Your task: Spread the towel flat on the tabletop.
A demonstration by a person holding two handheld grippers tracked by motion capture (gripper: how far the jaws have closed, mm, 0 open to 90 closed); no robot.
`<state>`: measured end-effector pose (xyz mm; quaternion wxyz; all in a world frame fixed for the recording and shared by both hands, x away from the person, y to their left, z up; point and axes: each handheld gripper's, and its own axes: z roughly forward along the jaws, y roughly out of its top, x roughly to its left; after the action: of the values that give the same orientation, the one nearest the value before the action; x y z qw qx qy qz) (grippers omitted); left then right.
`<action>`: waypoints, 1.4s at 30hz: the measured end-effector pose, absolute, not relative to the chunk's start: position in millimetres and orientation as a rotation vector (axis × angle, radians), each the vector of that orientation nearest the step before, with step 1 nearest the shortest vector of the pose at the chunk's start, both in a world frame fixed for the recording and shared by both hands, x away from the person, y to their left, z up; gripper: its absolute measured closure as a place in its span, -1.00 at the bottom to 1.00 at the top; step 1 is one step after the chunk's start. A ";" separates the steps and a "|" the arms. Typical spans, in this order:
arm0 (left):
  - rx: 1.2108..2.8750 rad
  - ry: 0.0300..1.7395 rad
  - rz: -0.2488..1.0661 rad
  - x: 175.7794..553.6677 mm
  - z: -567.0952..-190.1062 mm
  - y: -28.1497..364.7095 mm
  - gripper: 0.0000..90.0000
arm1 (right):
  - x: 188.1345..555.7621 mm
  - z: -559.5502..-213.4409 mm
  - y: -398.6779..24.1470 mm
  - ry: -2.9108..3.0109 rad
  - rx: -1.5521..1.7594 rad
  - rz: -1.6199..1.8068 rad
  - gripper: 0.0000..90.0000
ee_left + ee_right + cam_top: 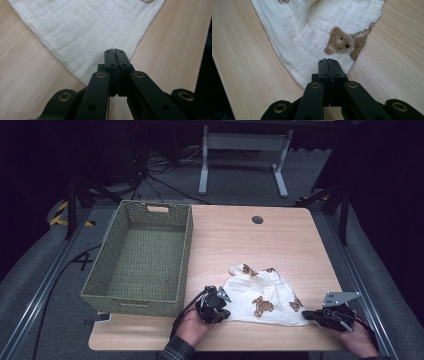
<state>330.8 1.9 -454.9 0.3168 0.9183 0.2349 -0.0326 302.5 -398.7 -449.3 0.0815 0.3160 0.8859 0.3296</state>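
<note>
Left gripper (216,306) pinching cloth (261,296) corner at cloth's 8 o'clock; right gripper (311,315) clamping corner at 4 o'clock.

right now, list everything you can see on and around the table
cloth: one, white with brown bear prints, near edge of the table, right of the basket
basket: one, green woven, on the table's left side, nothing in it
table: one, light wood, centre of the high view
grommet: one, dark, round, far side of the tabletop
frame: one, white metal legs, on the floor beyond the table
cables: several, black, on the grey floor behind the basket
left hand-held gripper: one, black, jaws shut at the cloth's near left corner
right hand-held gripper: one, black, jaws shut at the cloth's near right corner
</note>
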 end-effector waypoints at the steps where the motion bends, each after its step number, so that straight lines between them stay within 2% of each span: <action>1: 2.411 0.614 -0.089 328.2 -455.7 2.5 0.99 | 301.2 -449.3 -399.0 2.650 0.942 0.985 1.00; 14: 2.409 0.564 -0.142 304.3 -455.3 5.9 0.95 | 283.9 -450.1 -400.0 2.685 0.911 1.014 0.99; 22: 2.365 0.609 -0.066 328.7 -444.5 2.8 0.89 | 304.5 -440.1 -398.3 2.619 0.936 1.079 0.85; 31: 2.317 0.666 0.015 359.6 -431.3 -7.4 0.66 | 334.7 -430.3 -385.7 2.604 0.922 1.111 0.72; 42: 2.280 0.727 0.090 401.7 -418.0 -20.6 0.49 | 381.1 -416.5 -359.8 2.582 0.883 1.133 0.51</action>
<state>401.7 -20.6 -418.0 0.3650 0.8864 0.2825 0.0350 381.1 -359.8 -416.5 0.0934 0.2977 0.8700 0.3817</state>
